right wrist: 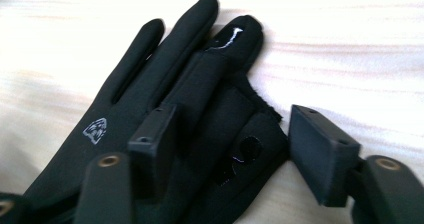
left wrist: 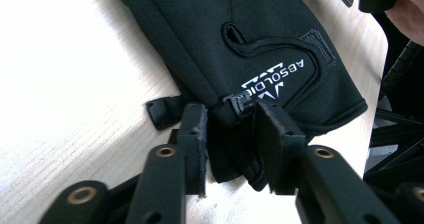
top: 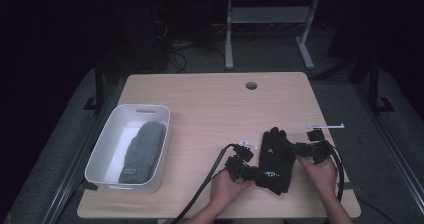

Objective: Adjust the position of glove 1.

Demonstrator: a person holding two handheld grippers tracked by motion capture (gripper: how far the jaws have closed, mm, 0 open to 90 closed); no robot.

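Glove point(top: 276, 156) flat between left tongs point(top: 250, 173), right tongs point(top: 303, 148).

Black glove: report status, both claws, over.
Left claw open, jaws astride the black glove cuff. Right claw open, jaws astride its thumb side. Glove flat on table. Grey glove in white bin, clear of work.

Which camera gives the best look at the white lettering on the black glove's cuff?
The left gripper view: the black glove lies close, and its white lettering reads clearly near the cuff. The high view shows it as a tiny pale mark, and the right gripper view shows the glove's fingers and a small emblem instead.
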